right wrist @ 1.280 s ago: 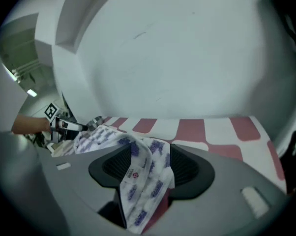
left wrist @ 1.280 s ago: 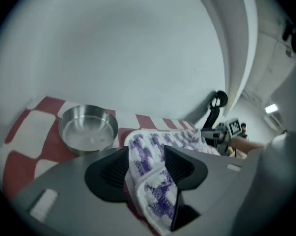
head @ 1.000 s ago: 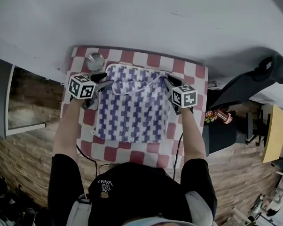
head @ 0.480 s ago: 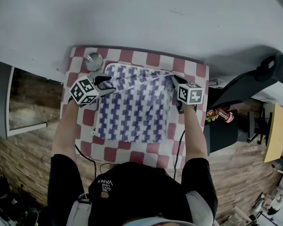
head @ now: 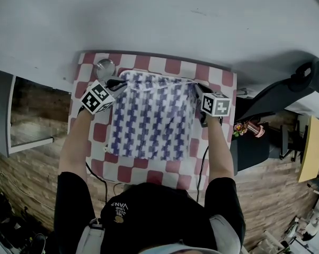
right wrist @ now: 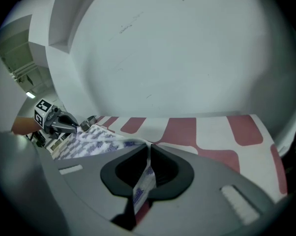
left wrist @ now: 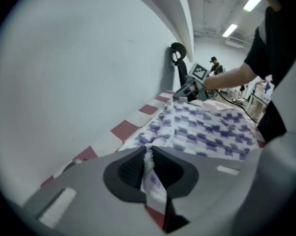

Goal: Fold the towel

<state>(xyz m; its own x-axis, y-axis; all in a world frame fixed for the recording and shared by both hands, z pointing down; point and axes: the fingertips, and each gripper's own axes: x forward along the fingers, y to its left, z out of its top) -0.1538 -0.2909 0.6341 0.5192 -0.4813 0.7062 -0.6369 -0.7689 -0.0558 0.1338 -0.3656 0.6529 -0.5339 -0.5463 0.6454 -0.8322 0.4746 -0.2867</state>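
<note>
Grippers (head: 122, 83) (head: 197, 88) just closed on towel (head: 151, 118).

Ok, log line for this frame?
left gripper: just closed on towel corner; right gripper: just closed on other corner; towel: spread on checkered tablecloth

Purple-patterned white towel (head: 151, 118) lies spread on checked tabletop (head: 154, 177); far corners raised.

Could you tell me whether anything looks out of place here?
Nothing stands out: the towel lies square on the checkered cloth, its far edge bunched only where the left tongs and right tongs have just closed on its corners.
</note>
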